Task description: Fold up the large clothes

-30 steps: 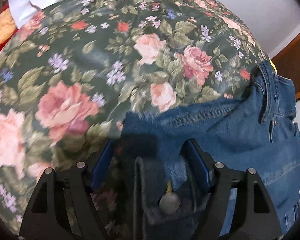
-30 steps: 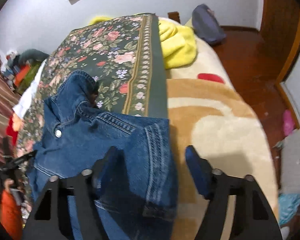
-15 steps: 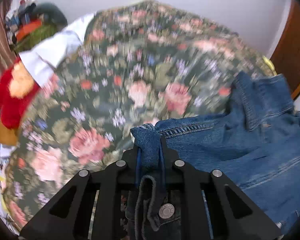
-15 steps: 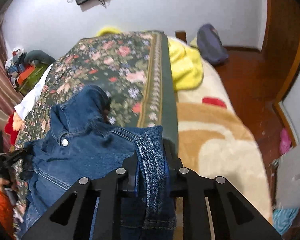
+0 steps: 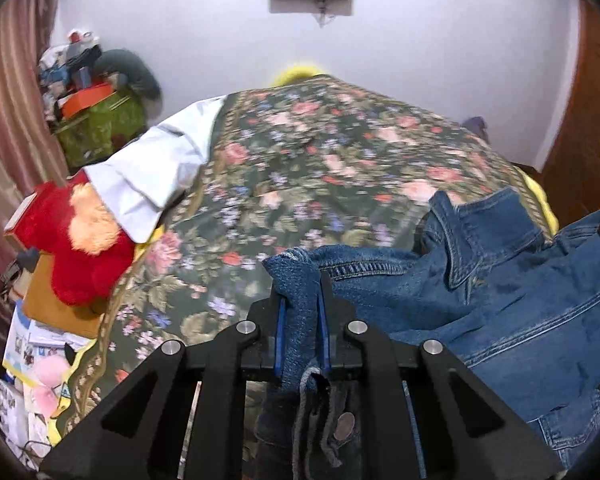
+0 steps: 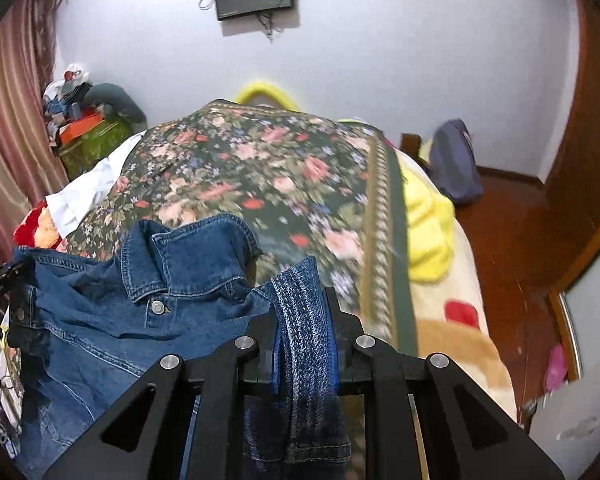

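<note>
Above a bed spread with a dark green floral blanket (image 5: 300, 184), the left gripper (image 5: 300, 320) pinches one bunched corner of a blue denim jacket (image 5: 520, 312), apparently to raise it for folding; open blanket lies ahead, a red plush toy (image 5: 64, 248) at the left edge. From the right wrist, the right gripper (image 6: 305, 320) clamps the jacket's opposite seamed corner, the collar sagging between; the blanket's bordered edge runs just beside.
</note>
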A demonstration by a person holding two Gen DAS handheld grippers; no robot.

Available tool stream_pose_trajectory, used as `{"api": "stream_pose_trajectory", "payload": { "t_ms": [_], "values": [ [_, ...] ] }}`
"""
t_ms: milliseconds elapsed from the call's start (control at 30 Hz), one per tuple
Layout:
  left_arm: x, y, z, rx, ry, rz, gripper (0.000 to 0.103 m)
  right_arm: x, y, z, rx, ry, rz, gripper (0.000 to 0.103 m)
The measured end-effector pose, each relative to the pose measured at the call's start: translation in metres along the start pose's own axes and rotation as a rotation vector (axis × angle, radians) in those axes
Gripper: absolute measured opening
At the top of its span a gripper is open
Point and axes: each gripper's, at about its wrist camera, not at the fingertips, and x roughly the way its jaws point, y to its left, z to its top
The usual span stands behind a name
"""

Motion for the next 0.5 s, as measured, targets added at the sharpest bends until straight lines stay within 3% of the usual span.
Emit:
{"api": "stream_pose_trajectory", "payload": {
  "t_ms": [233, 400, 500],
  "values": [
    [0.071, 0.042, -0.009, -0.083, 0.145, 0.074, 0.014, 0.066, 0.017, 0.031, -0.021, 0.044, -0.011, 0.014],
    [0.108, 0.053, -0.021, -0.108, 0.205, 0.087, 0.015, 0.115, 0.012, 0.021, -0.019, 0.100, -0.054, 0.015],
    [0.124, 0.046, -0.028, -0.047, 0.226, 0.150, 0.024, 0.132, -0.004, 0.012, 0.038, 0.138, -0.029, 0.015]
  ]
}}
